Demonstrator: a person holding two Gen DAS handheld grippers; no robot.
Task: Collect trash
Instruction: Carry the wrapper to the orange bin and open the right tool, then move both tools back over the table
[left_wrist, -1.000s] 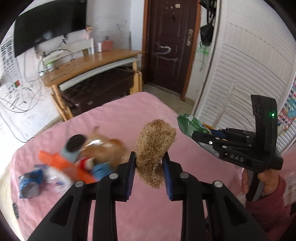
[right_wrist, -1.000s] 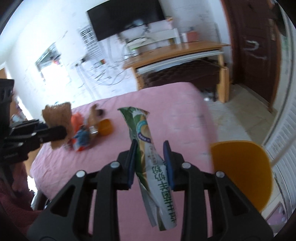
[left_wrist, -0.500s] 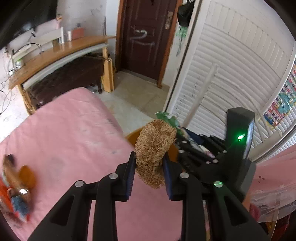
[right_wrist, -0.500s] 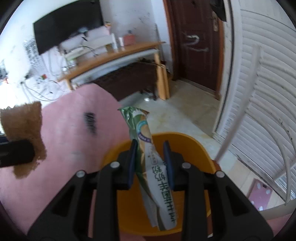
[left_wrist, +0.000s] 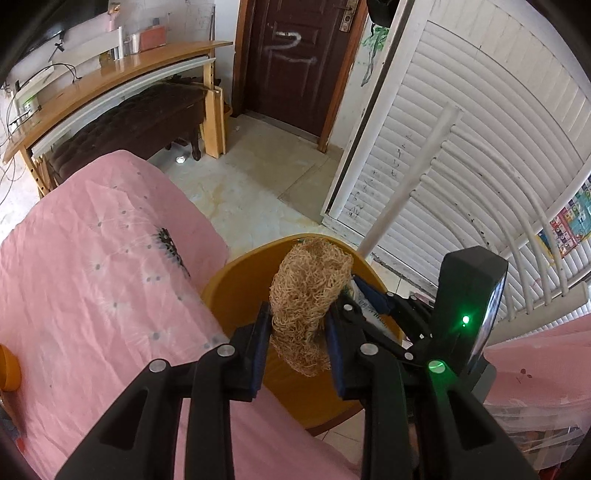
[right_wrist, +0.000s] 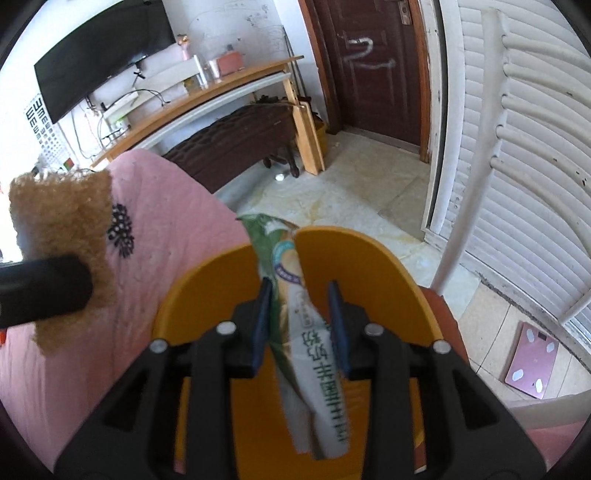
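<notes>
A pink bedspread (left_wrist: 96, 266) is filling the space ahead and to the left of my two grippers, with a black dandelion print (left_wrist: 170, 246) lying on it forward of the left one. Beyond the bed's edge a white louvred door (left_wrist: 461, 147) is curving across to the right of both grippers, and a dark brown door (left_wrist: 295, 62) is standing far ahead beside a wooden desk (left_wrist: 110, 85) with a dark tufted bench (left_wrist: 125, 133) under it. Directly below and just ahead of my fingers an orange bin (left_wrist: 236, 291) is sitting against the side of the bed, its mouth open toward me. I am holding my left gripper (left_wrist: 297, 325) clamped on a tan fibrous scrubber (left_wrist: 308, 295), which is standing up between the blue pads (left_wrist: 260, 343) and hanging over the bin's opening. I am holding my right gripper (right_wrist: 300, 319), just to the right of the left one, with its pads apart and a green and white snack wrapper (right_wrist: 314, 332) sitting loosely between them, its long body hanging over the bin's interior; whether the pads are touching it I cannot tell. A pink bathroom scale (right_wrist: 532, 369) is lying on the tiled floor well to the right of the right gripper, and an orange cup (left_wrist: 9, 365) is sitting on the bed far to the left.
</notes>
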